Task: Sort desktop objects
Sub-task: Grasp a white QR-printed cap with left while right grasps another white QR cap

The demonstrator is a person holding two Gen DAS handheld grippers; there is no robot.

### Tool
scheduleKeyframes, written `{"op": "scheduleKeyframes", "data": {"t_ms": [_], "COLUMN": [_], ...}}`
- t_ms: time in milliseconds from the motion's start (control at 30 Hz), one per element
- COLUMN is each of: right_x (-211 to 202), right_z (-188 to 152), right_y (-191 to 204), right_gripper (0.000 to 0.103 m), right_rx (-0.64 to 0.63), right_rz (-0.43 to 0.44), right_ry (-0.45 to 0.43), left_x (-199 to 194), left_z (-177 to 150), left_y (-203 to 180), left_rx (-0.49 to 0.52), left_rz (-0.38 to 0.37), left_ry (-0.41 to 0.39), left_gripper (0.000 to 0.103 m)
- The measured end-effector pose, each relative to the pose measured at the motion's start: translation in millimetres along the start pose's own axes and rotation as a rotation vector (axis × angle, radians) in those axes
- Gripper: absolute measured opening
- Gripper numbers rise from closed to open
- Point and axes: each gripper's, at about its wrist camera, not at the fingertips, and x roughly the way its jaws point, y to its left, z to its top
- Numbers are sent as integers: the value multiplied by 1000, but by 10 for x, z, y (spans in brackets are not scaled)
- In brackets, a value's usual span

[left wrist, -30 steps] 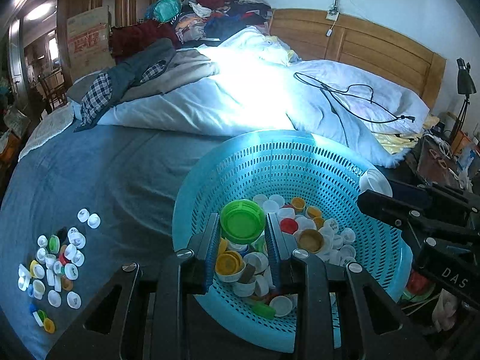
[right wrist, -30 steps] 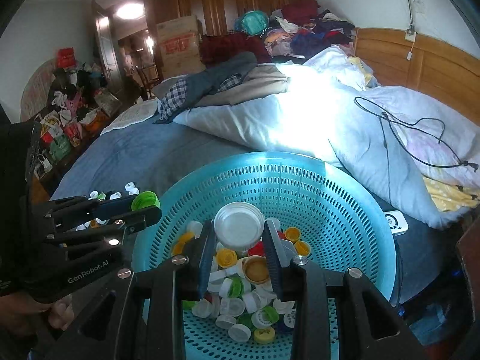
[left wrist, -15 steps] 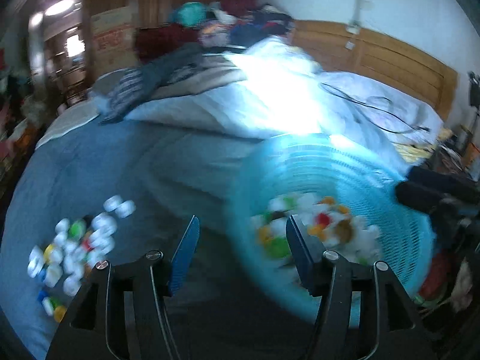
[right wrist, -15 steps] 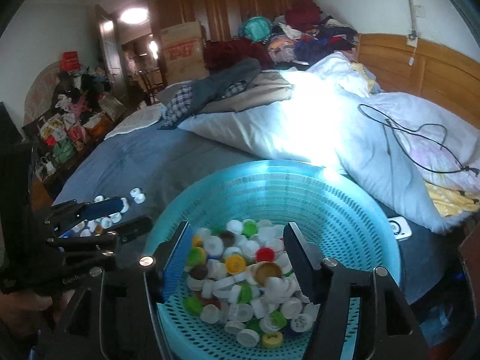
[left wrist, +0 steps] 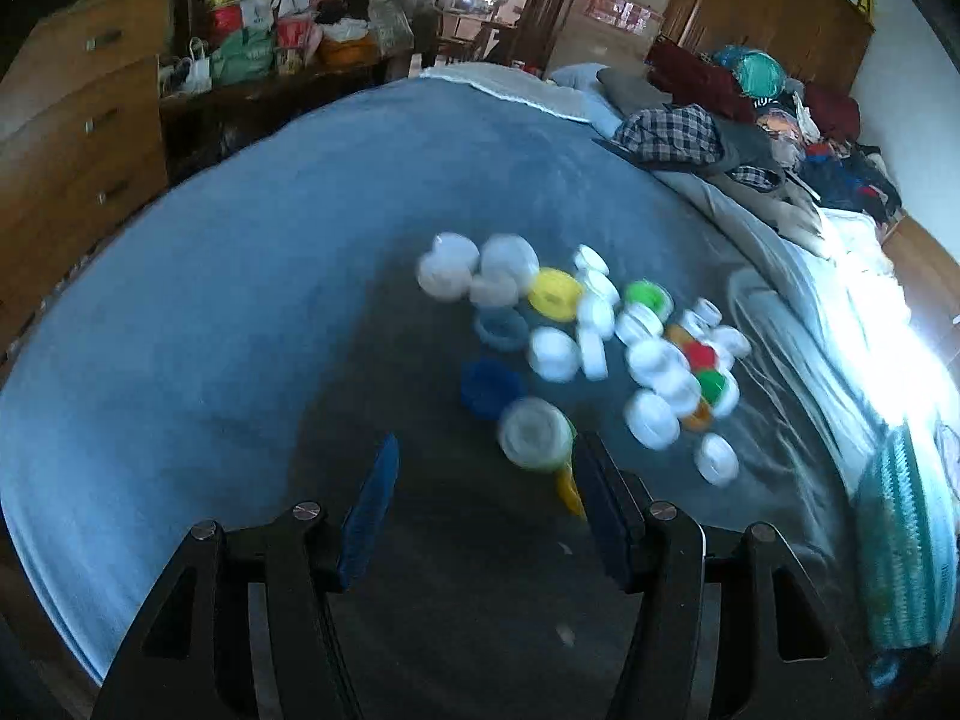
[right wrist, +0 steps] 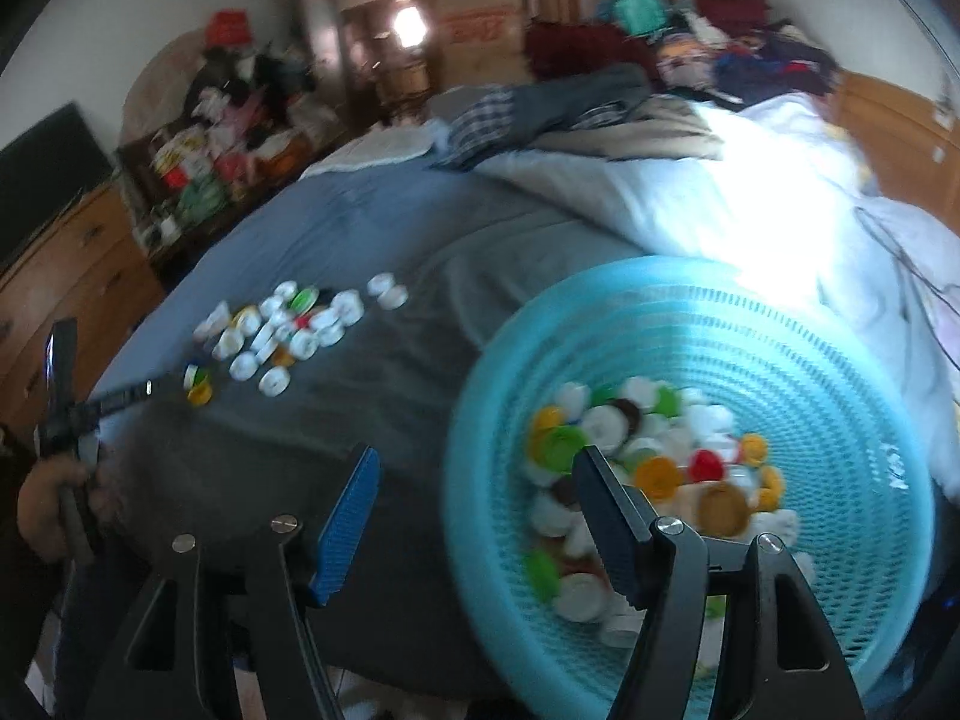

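Note:
A loose pile of bottle caps (left wrist: 600, 330), mostly white with some green, yellow, red and blue, lies on the blue bedsheet (left wrist: 240, 300). My left gripper (left wrist: 487, 441) hangs open just before it. A blurred whitish-green cap (left wrist: 534, 432) sits by its right fingertip, not pinched. In the right wrist view the turquoise basket (right wrist: 780, 312) holds many mixed caps (right wrist: 660, 456). My right gripper (right wrist: 477, 462) is open and empty over the basket's left rim. The same pile (right wrist: 282, 330) and the left gripper (right wrist: 174, 384), held by a hand (right wrist: 48, 498), show at the left.
The basket's edge (left wrist: 900, 540) stands to the right of the pile. Heaped clothes (left wrist: 690, 132) and a white quilt (right wrist: 690, 204) cover the far side of the bed. Wooden drawers (left wrist: 78, 138) and bags (left wrist: 252, 42) line the wall beyond the bed's edge.
Both grippers opened and no longer hold the green and the white cap. The left one swung from over the basket to the pile on the sheet. The right one shifted left.

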Motion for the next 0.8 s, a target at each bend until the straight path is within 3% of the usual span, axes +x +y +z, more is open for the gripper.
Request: {"op": "scheduleKeyframes", "data": {"t_ms": [100, 200, 267, 433, 633, 700, 800], "right_x": [97, 157, 185, 222, 301, 304, 329], "right_z": [8, 12, 31, 49, 16, 12, -7], "right_y": [172, 288, 337, 424, 596, 655, 686], "right_gripper": [72, 72, 72, 77, 77, 77, 77], "right_rx": [-26, -47, -52, -60, -83, -92, -96], "right_rz": [20, 29, 32, 40, 76, 83, 89], "right_ry": [20, 37, 42, 45, 64, 61, 66], "left_x": [55, 335, 390, 93, -124, -115, -96], "left_z": [114, 115, 95, 15, 23, 44, 21], "left_y": [-162, -256, -87, 431, 867, 845, 624], "left_rx": [98, 184, 134, -6, -75, -43, 93], "left_rz": [-21, 80, 85, 99, 163, 117, 45], "left_ry": [-24, 60, 76, 12, -52, -56, -61], "left_gripper": [54, 54, 54, 62, 61, 61, 61]}}
